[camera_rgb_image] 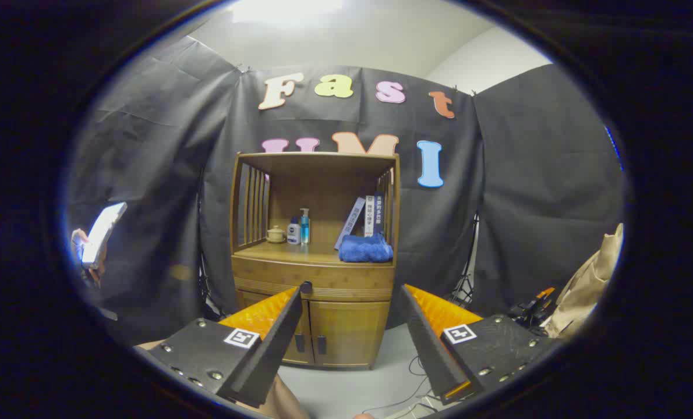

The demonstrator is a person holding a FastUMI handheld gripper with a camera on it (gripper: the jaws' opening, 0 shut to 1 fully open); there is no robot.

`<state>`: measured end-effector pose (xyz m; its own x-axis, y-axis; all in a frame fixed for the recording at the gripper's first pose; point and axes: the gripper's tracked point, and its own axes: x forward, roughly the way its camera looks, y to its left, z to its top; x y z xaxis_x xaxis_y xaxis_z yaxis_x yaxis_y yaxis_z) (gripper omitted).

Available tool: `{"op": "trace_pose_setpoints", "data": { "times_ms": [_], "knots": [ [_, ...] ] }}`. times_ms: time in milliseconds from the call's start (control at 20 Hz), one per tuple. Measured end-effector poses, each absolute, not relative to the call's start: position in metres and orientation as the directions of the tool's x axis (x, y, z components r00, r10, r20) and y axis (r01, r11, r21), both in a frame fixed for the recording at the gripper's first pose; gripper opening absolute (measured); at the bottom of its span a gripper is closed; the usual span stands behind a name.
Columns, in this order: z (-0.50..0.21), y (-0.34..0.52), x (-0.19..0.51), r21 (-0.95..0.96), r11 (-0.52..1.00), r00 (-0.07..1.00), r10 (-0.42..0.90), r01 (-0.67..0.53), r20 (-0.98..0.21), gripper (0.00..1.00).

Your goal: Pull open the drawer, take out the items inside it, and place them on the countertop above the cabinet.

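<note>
A wooden cabinet [317, 256] stands some way beyond my fingers against the black cloth wall. Its drawer [314, 279] sits closed under the countertop [288, 251], above two lower doors [329, 331]. On the countertop are a folded blue towel [366, 248], a small ceramic pot [275, 234], a white bottle [293, 231], a blue pump bottle [304, 226] and leaning books [365, 216]. My gripper [352, 302] is open, its two orange-and-black fingers [265, 317] spread wide with nothing between them, framing the cabinet's lower half.
A person's hand holds a phone [102, 233] off to the left of the cabinet. A brown paper bag [591, 285] and clamps [536, 305] lie to the right. Cables [407, 390] trail on the grey floor before the cabinet.
</note>
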<state>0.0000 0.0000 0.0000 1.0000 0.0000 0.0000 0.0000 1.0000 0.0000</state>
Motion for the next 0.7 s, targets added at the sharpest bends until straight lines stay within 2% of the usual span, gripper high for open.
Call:
{"op": "trace_pose_setpoints", "data": {
  "times_ms": [350,700],
  "knots": [
    [-0.022,0.033,0.037,-0.011,0.998,0.997,0.065,-0.065,-0.031,0.99],
    [-0.039,0.080,0.133,-0.045,0.991,0.992,0.126,-0.125,0.007,0.99]
  ]
}}
